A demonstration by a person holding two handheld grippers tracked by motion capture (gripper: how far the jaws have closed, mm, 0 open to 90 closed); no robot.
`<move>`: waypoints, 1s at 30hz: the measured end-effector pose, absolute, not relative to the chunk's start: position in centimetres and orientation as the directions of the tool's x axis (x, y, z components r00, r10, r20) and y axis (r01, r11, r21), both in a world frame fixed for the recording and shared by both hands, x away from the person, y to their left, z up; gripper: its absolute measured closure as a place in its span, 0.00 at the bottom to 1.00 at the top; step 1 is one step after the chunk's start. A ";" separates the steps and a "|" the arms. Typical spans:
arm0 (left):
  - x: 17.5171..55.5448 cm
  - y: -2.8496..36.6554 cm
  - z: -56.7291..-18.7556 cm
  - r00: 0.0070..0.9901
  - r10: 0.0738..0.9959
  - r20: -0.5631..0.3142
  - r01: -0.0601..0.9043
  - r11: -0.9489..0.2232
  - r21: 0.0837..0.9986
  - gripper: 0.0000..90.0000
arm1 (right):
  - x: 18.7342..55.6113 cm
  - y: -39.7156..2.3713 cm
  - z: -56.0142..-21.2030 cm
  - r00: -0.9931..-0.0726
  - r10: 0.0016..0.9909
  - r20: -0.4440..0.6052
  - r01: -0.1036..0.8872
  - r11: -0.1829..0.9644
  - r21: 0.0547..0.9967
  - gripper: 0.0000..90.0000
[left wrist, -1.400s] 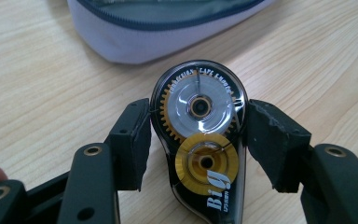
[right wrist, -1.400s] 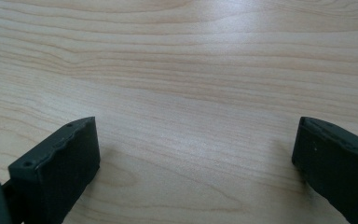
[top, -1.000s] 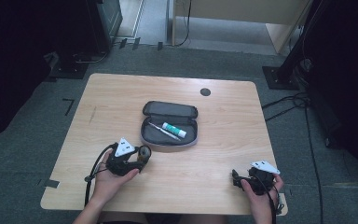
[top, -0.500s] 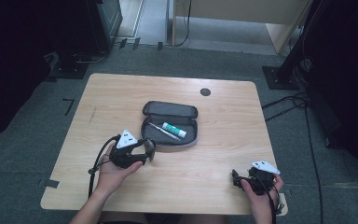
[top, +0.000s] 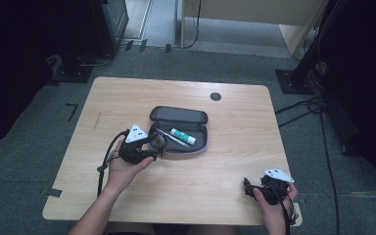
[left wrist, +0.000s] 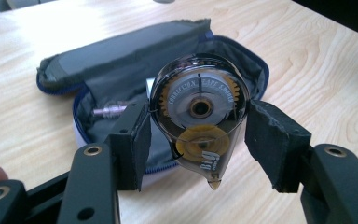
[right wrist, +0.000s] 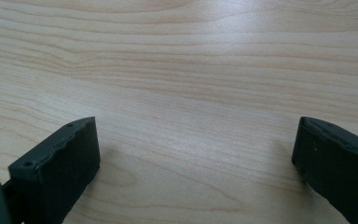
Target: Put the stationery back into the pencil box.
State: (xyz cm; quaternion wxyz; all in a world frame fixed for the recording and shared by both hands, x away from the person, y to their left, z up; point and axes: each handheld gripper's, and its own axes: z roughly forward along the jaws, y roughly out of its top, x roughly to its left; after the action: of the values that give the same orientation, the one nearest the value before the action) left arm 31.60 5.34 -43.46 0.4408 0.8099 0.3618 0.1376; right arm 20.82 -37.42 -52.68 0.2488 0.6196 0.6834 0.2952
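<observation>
Grey carpet surrounds the wooden table [top: 235, 161]. At the left, a correction tape dispenser [left wrist: 198, 126] is clamped between the pads of the left gripper [top: 154, 147], above the open pencil case [top: 178, 116], in which a pen [top: 170, 138] and a green-capped tube [top: 183, 136] are kept. At the right, the right gripper [top: 248, 188] is held wide apart, gripping nothing, over bare wood.

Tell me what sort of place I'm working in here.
Probably a lab or recording room, not a home: a bare wooden table on grey carpet, with dark equipment stands and loose cables around it. On the table lies an open pencil case; the left gripper holds a correction tape dispenser.
</observation>
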 end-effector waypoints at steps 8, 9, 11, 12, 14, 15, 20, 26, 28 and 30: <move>33.5 4.5 -42.9 0.687 0.723 -0.070 0.451 -0.349 0.822 0.47 | 20.8 -37.4 -52.7 -0.108 0.994 0.026 0.700 0.057 0.712 0.00; 33.6 4.4 -42.8 0.683 0.728 -0.059 0.447 -0.353 0.822 0.47 | 20.8 -37.4 -52.7 -0.108 0.994 0.026 0.700 0.058 0.712 0.00; 33.9 4.3 -42.8 0.677 0.735 -0.042 0.438 -0.356 0.825 0.47 | 20.8 -37.4 -52.7 -0.113 0.993 0.026 0.700 0.061 0.712 0.00; 34.1 4.2 -42.8 0.675 0.737 -0.033 0.435 -0.361 0.825 0.47 | 20.8 -37.4 -52.7 -0.112 0.993 0.026 0.700 0.061 0.711 0.00; 34.5 4.0 -42.9 0.670 0.743 -0.012 0.430 -0.375 0.821 0.47 | 20.8 -37.4 -52.7 -0.112 0.993 0.026 0.700 0.060 0.712 0.00; 34.7 3.9 -43.1 0.669 0.744 0.001 0.428 -0.385 0.818 0.47 | 20.8 -37.4 -52.7 -0.112 0.993 0.027 0.700 0.060 0.712 0.00; 35.3 2.8 -44.1 0.679 0.733 0.051 0.421 -0.445 0.791 0.47 | 20.8 -37.4 -52.7 -0.113 0.993 0.027 0.699 0.060 0.712 0.00; 35.8 1.6 -45.0 0.694 0.717 0.068 0.419 -0.479 0.772 0.47 | 20.8 -37.4 -52.7 -0.113 0.993 0.027 0.699 0.060 0.712 0.00; 36.0 1.3 -45.3 0.698 0.713 0.061 0.424 -0.480 0.768 0.47 | 20.8 -37.4 -52.7 -0.114 0.993 0.026 0.698 0.062 0.713 0.00; 36.1 0.8 -45.4 0.701 0.711 0.047 0.426 -0.472 0.772 0.47 | 20.8 -37.4 -52.7 -0.113 0.993 0.027 0.699 0.060 0.712 0.00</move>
State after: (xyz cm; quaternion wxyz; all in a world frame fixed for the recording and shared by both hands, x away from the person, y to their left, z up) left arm 36.15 0.84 -45.38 0.3858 0.8377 0.3396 0.1847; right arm 20.81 -37.39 -52.68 0.2478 0.6180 0.6846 0.2965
